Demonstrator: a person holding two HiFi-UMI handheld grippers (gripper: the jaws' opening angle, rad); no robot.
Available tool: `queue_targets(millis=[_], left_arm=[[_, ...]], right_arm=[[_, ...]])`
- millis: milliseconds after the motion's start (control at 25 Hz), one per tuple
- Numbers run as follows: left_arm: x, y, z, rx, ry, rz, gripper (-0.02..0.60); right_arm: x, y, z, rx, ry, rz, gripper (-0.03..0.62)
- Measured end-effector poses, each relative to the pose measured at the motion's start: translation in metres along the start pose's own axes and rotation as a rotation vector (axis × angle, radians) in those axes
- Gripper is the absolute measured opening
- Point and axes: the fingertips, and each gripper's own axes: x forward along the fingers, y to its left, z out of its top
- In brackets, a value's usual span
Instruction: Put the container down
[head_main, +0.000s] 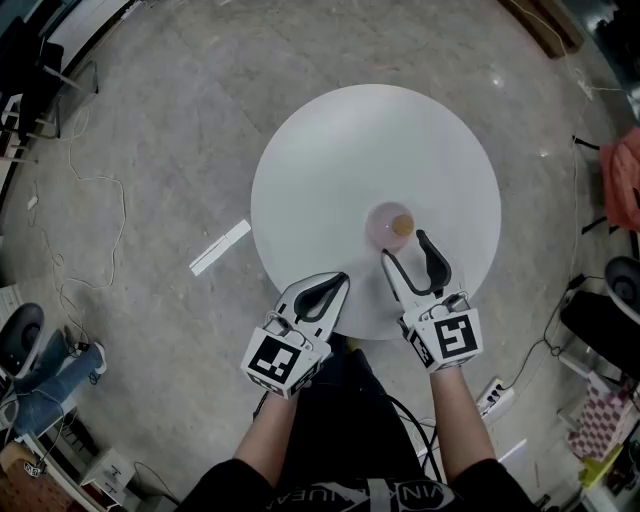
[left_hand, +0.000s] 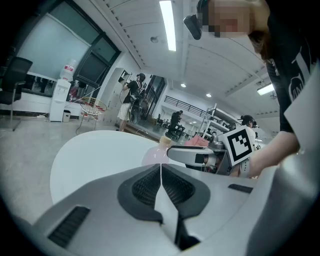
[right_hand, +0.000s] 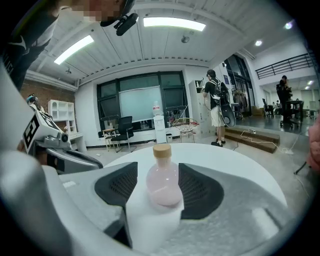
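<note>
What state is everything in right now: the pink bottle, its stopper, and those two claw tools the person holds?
Pink bottle: upright on the round white table, not gripped.
Stopper: seated in the bottle's neck, closed.
Right gripper: jaws wide open, one on each side of the bottle, pads apparently clear of it.
Left gripper: jaws together, nothing between them.
</note>
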Motion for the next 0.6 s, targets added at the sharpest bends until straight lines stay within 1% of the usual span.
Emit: queue_targets(millis=[120,280,400,520,600], left_arm=[[-0.007,-0.003,-0.003,-0.004,-0.009,0.006,0.015],[-0.010,-0.010,-0.005,-0.002,-0.023,0.013,0.015],[-0.014,-0.014,-0.001,0.002,-0.035,0.013,0.015],[-0.020,-0.019,0.002,0.012,-0.043,0.013,0.015],[-0.022,-0.024,0.004,0.019,-0.051,0.010,0.015]], right_arm=[[-0.004,0.009,-0.002,0.007,0.007,0.025,0.222],[-0.014,0.015,0.000,-0.021,0.014,0.043,0.109],[-0.021,0.019,0.004,-0.029,0.010,0.043,0.048],[-0.029,0.024,0.009,-0.037,-0.001,0.046,0.015],[-0.036,0.026,0.012,-0.040,-0.007,0.048,0.008]])
